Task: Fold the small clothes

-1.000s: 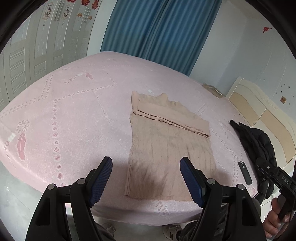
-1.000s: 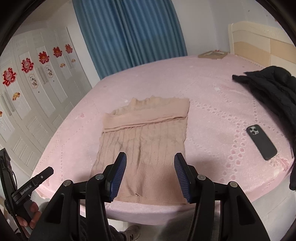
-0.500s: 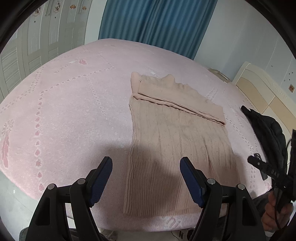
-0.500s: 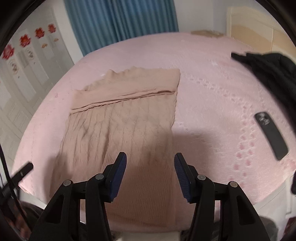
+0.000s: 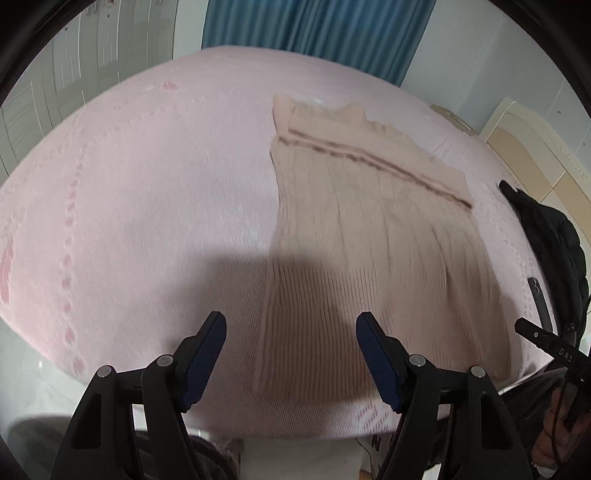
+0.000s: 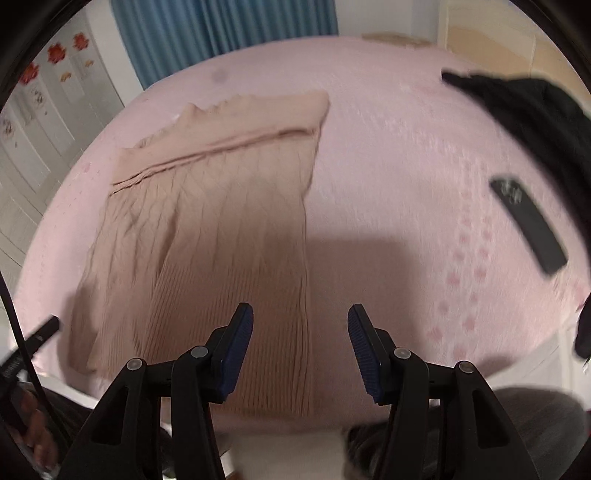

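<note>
A beige ribbed knit sweater [image 5: 369, 236] lies flat on the pink bed [image 5: 147, 192], sleeves folded across its top, hem toward me. It also shows in the right wrist view [image 6: 214, 229]. My left gripper [image 5: 291, 339] is open and empty, just above the hem's left corner. My right gripper [image 6: 300, 328] is open and empty, just above the hem's right corner. The right gripper's tip [image 5: 535, 338] shows at the right edge of the left wrist view.
A black jacket [image 6: 524, 110] lies on the bed's right side, with a black phone [image 6: 528, 221] beside it. The bed's near edge runs just under both grippers. Blue curtains [image 5: 314, 29] and white wardrobes [image 6: 33, 110] stand behind.
Both grippers have moved forward and down toward the sweater's hem, so the sweater looks larger. Both stay open. The sweater has not moved.
</note>
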Demonstrator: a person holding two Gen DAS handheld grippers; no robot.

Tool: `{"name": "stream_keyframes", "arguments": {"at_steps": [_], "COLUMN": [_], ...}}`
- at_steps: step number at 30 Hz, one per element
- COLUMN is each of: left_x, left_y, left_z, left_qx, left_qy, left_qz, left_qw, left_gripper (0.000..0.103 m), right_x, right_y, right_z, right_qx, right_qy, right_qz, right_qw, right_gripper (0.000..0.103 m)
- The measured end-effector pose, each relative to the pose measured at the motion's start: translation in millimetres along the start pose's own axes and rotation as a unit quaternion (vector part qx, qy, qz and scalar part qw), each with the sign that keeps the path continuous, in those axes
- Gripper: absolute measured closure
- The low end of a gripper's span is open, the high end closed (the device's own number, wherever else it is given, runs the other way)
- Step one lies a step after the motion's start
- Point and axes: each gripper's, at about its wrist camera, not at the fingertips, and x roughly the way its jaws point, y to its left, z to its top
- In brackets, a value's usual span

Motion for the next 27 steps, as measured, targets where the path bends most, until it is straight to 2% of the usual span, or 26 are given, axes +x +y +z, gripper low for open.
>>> {"name": "stream_keyframes", "arguments": {"at_steps": [1, 4, 6, 8, 11, 13, 15, 16, 17, 20, 24, 27], "left_x": [3, 14, 17, 17, 19, 20, 20, 20, 19, 7, -17, -32], "left_y": [0, -2, 0, 0, 0, -1, -3, -4, -6, -8, 5, 15], "left_z": [-4, -13, -16, -16, -16, -15, -14, -14, -14, -12, -2, 11], "left_qx": [0.000, 0.006, 0.006, 0.006, 0.006, 0.009, 0.017, 0.019, 0.022, 0.025, -0.020, -0.058], "left_qy": [0.005, 0.025, 0.029, 0.028, 0.032, 0.032, 0.034, 0.036, 0.037, 0.013, -0.021, -0.044], "left_qz": [0.005, 0.027, 0.041, 0.040, 0.040, 0.035, 0.018, 0.009, 0.006, -0.006, -0.065, -0.116], "left_qw": [1.0000, 0.9993, 0.9987, 0.9988, 0.9987, 0.9988, 0.9991, 0.9991, 0.9991, 0.9996, 0.9975, 0.9906], "left_gripper": [0.034, 0.046, 0.051, 0.051, 0.051, 0.062, 0.086, 0.092, 0.093, 0.094, 0.094, 0.094], "right_x": [1, 7, 14, 25, 26, 29, 29, 29, 29, 26, 5, -14], "right_y": [-3, 0, 7, 16, 27, 28, 33, 36, 37, 38, 26, 19], "right_z": [-4, -16, -22, -28, -30, -31, -30, -30, -29, -27, -17, -4], "right_qx": [0.009, 0.013, 0.002, -0.016, -0.033, -0.031, -0.036, -0.041, -0.044, -0.041, 0.002, 0.028], "right_qy": [0.008, 0.028, 0.043, 0.062, 0.057, 0.058, 0.056, 0.058, 0.061, 0.050, 0.023, -0.007], "right_qz": [0.012, 0.021, 0.014, -0.008, -0.034, -0.040, -0.038, -0.023, -0.011, -0.006, 0.074, 0.124], "right_qw": [1.000, 0.999, 0.999, 0.998, 0.997, 0.997, 0.997, 0.997, 0.997, 0.998, 0.997, 0.992], "right_gripper": [0.050, 0.050, 0.050, 0.050, 0.050, 0.053, 0.070, 0.088, 0.094, 0.095, 0.095, 0.095]}}
